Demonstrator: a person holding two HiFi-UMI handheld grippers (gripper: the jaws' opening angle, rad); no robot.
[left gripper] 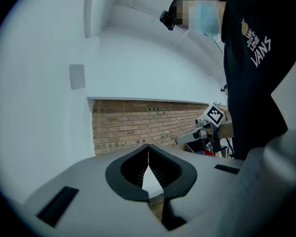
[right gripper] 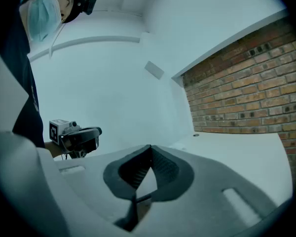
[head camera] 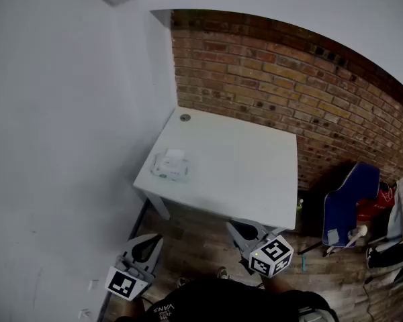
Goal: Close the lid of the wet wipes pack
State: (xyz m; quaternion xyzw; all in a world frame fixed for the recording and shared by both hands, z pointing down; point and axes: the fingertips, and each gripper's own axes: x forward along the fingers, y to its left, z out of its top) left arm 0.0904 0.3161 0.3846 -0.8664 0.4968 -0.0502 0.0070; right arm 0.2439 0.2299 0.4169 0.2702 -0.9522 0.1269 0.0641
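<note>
The wet wipes pack (head camera: 171,168) lies on the white table (head camera: 242,170), close to the table's left edge and just in from the front corner. A white flap (head camera: 175,155) stands up at the pack's far side. It looks like the lid lifted open, though it is small from here. Further back along the same edge, a small round grommet (head camera: 185,117) sits in the tabletop near the corner where the white wall (head camera: 67,146) meets the brick wall (head camera: 289,79).

Both tools are held low, in front of the table and well apart from the pack. The left gripper (head camera: 158,239) hangs off the table's front left corner and the right gripper (head camera: 232,225) sits just below the front edge, over the wooden floor (head camera: 201,237). Each one's own camera shows the same thing: jaw tips pressed together at the top, a small diamond gap beneath them, and nothing caught in it. The left gripper view looks toward the brick wall, and the right gripper view looks across the tabletop.

Off to the right, past the table, a blue folding chair (head camera: 349,203) stands by the bricks.
</note>
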